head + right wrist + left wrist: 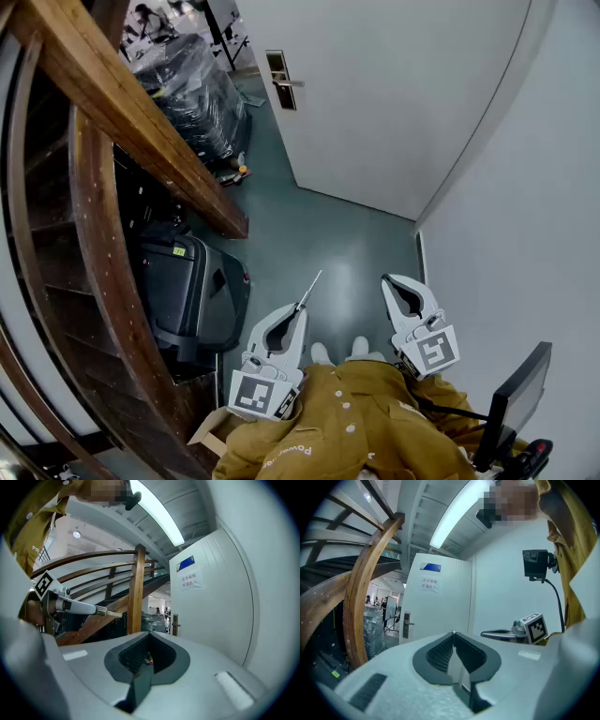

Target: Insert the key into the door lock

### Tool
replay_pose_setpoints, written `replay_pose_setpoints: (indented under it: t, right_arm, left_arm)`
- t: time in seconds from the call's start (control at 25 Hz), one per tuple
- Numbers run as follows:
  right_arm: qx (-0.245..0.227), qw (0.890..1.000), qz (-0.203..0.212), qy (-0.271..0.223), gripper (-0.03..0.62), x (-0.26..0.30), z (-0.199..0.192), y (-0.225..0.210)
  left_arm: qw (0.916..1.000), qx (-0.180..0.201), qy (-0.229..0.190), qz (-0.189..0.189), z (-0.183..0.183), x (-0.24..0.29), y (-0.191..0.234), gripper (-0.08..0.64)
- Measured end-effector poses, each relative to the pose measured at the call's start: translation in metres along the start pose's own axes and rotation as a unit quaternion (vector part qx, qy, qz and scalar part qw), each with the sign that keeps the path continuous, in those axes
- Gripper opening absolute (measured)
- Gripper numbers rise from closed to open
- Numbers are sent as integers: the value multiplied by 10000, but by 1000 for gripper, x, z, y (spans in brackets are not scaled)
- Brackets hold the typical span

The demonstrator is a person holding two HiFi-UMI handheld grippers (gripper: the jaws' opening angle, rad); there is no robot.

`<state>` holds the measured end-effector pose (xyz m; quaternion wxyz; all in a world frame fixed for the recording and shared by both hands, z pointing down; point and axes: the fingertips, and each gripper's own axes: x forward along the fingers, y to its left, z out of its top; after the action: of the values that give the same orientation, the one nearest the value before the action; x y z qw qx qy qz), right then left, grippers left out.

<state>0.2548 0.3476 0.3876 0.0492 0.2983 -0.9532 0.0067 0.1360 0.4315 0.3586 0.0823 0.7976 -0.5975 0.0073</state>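
Observation:
My left gripper is shut on a thin silver key whose blade sticks out forward past the jaws. From the right gripper view, the key juts from the left gripper at the left. The white door stands ahead, well apart from both grippers. Its metal lock plate and handle are on the door's left edge, and the lock also shows small in the left gripper view. My right gripper is level beside the left one, shut with nothing between its jaws.
A curved wooden stair railing runs along the left. Under it stands a black suitcase, with plastic-wrapped goods farther back. A white wall closes the right side. A black device on a stalk sits at the lower right.

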Motion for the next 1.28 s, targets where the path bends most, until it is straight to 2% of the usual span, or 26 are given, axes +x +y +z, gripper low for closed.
replay_pose_setpoints:
  t: [0.36, 0.64, 0.76, 0.92, 1.12, 1.28]
  right_arm:
    - [-34, 9999, -51, 123, 5, 2, -4, 2]
    - [51, 9998, 87, -145, 5, 8, 4, 15]
    - [93, 9994, -5, -343, 5, 19, 13, 19]
    - [135, 9998, -50, -128, 5, 34, 3, 30]
    - [170, 9994, -210, -236, 5, 61, 9, 47]
    - [144, 9996, -147, -179, 5, 87, 10, 51]
  left_arm:
    - [10000, -33, -31, 10, -2, -1, 7, 23]
    - [10000, -87, -3, -39, -4, -7, 15, 23]
    - [10000, -93, 13, -15, -3, -13, 29, 23]
    - [9999, -119, 61, -24, -8, -21, 52, 23]
    - [9999, -161, 15, -29, -5, -33, 88, 23]
    - [9998, -217, -30, 32, -3, -24, 115, 23]
